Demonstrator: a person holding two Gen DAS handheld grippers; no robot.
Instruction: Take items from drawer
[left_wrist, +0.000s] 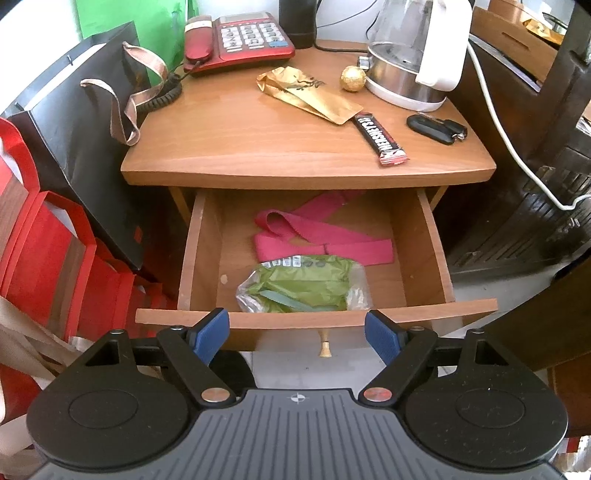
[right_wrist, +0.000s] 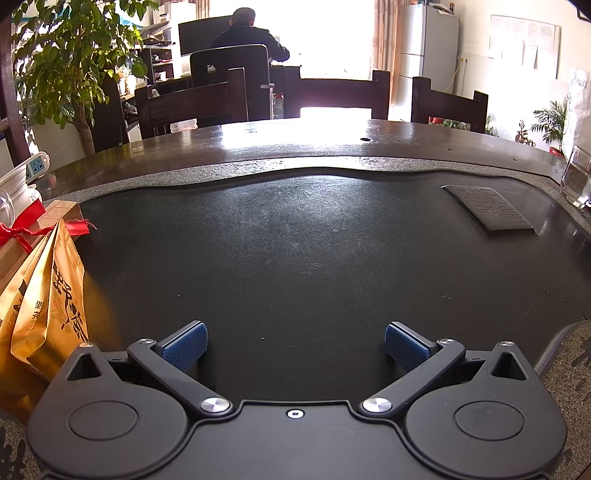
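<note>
**Left reaching for the drawer bag**

Left gripper is hovering just outside the open drawer, fingers wide, empty. Green bag is lying at the drawer front, pink strap behind it. Advice: clear the front panel, drop in, pinch the crinkly top. Right gripper is idling wide over the dark tabletop.
</note>
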